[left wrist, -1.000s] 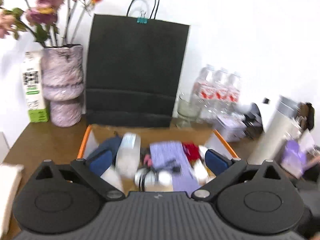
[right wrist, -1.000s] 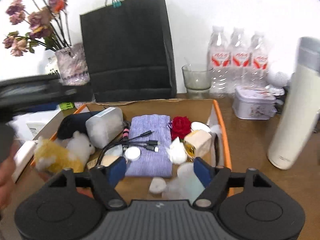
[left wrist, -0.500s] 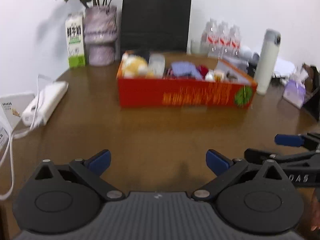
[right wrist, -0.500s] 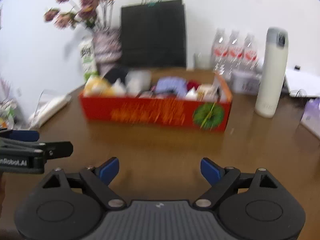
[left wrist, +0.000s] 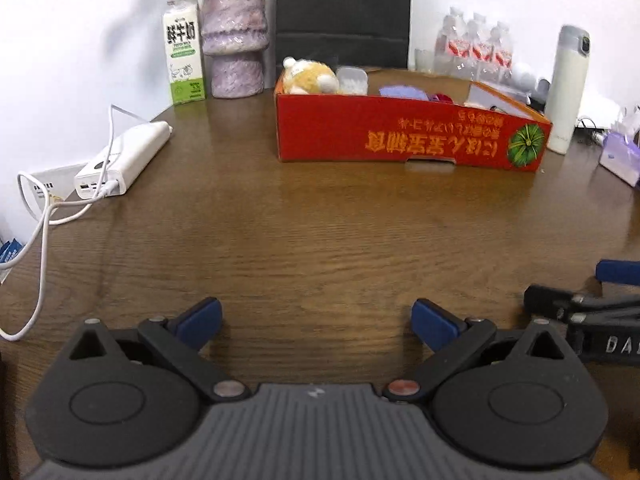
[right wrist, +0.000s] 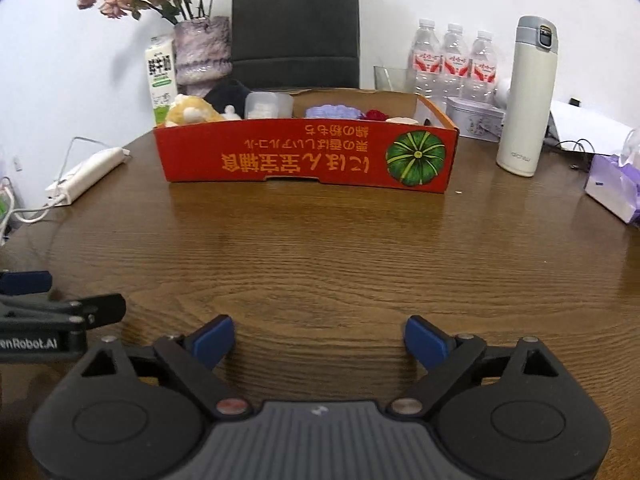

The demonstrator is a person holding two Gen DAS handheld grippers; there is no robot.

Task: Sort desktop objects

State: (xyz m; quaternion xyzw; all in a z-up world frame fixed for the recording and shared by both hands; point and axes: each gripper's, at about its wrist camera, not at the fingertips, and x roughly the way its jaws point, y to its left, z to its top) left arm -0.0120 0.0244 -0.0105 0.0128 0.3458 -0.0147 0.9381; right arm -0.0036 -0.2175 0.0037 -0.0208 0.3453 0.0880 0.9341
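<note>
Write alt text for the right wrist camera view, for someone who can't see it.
An open, empty right tool hovers low over a brown wooden table, facing a red cardboard box filled with small items, including a plush toy. A white thermos stands to the box's right; the left tool shows at the left edge.

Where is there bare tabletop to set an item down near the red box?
The wide bare wood between the red box and both open claws, left claw and right claw, is free. A smaller patch lies between the box and the power bank. Behind and right of the box it is crowded: bottles, tin, thermos.
</note>
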